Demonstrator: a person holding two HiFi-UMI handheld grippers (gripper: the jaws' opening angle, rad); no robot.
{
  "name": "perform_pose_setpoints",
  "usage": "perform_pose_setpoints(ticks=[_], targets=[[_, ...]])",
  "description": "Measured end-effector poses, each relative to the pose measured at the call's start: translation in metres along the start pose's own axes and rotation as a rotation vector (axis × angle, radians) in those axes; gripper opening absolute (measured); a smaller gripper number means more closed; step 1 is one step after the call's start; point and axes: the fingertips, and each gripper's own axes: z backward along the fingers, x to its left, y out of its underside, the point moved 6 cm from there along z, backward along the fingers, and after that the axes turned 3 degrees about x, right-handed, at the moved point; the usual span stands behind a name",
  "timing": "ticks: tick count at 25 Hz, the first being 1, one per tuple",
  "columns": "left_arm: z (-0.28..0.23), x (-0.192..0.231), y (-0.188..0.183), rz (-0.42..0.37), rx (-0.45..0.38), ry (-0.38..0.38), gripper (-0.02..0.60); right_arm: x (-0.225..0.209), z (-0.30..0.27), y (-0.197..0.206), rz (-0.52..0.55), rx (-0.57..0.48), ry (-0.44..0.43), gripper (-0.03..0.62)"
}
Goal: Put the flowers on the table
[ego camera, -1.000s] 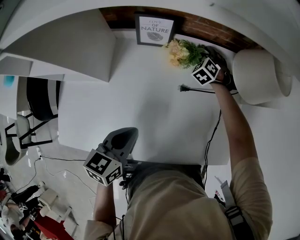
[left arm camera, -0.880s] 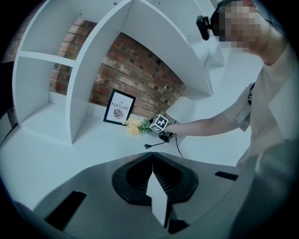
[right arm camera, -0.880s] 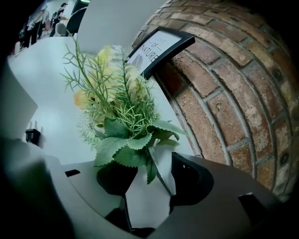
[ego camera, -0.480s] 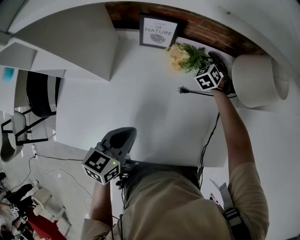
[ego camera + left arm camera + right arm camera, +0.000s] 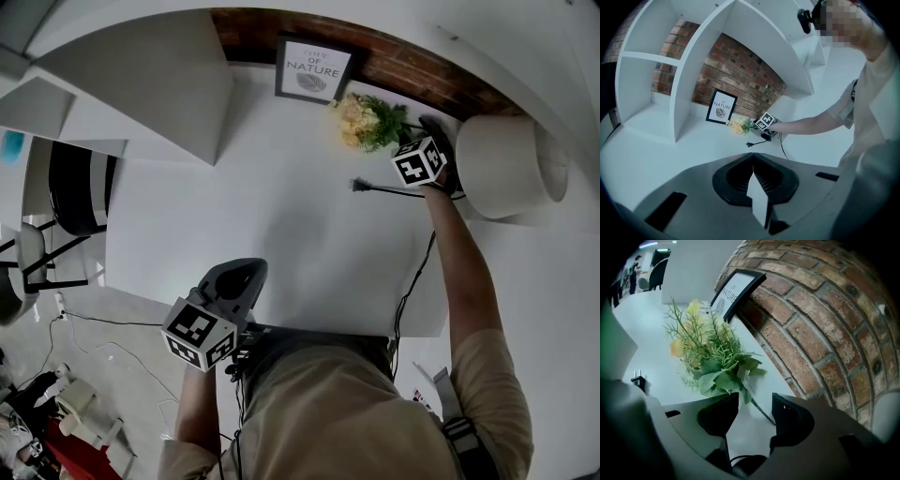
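A bunch of yellow flowers with green leaves [image 5: 368, 120] lies on the white table [image 5: 281, 216], close to the brick wall. In the right gripper view the flowers [image 5: 710, 357] lie just ahead, and their thin stem runs back into the gap of my right gripper [image 5: 755, 411]. That gripper is open and its jaws stand clear of the stem. In the head view the right gripper [image 5: 412, 134] sits just right of the bunch. My left gripper [image 5: 246, 274] hangs at the table's near edge, shut and holding nothing; its view shows the left gripper [image 5: 753, 165] with the flowers [image 5: 739, 125] far off.
A framed "of nature" print [image 5: 312, 67] leans on the brick wall left of the flowers. A black plug and cord [image 5: 361, 186] lie on the table by my right arm. A white lampshade [image 5: 502, 164] stands at the right. White shelf dividers [image 5: 141, 94] rise at the left.
My right gripper has drawn back a little from the flowers, which stay lying on the table. The left gripper has hardly moved.
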Motion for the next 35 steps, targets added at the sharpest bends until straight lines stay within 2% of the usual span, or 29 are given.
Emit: perform_pose_setpoints(ticks=[5, 10, 18, 23, 28, 31, 35], targets=[[0.000, 0.002, -0.003, -0.003, -0.008, 0.002, 0.009, 0.001, 0.013, -0.004, -0.088, -0.077, -0.022, 0.196], [0.001, 0.000, -0.007, -0.013, -0.024, -0.002, 0.009, 0.004, 0.028, -0.014, -0.219, -0.166, -0.052, 0.196], [0.012, 0.002, -0.005, -0.010, -0.059, -0.019, 0.009, 0.006, 0.044, -0.004, -0.267, -0.176, -0.016, 0.195], [0.017, -0.002, -0.002, -0.012, -0.068, -0.012, 0.009, -0.002, 0.043, 0.000, -0.217, -0.110, 0.012, 0.195], [0.022, -0.001, 0.002, -0.009, -0.080, -0.018, 0.009, 0.009, 0.053, -0.003, -0.217, -0.136, -0.050, 0.195], [0.023, 0.001, 0.002, -0.006, -0.078, -0.017, 0.009, 0.020, 0.045, 0.003, -0.157, -0.073, -0.082, 0.196], [0.026, -0.001, 0.005, -0.001, -0.069, -0.025, 0.009, 0.021, 0.023, 0.008, -0.113, -0.001, -0.059, 0.195]])
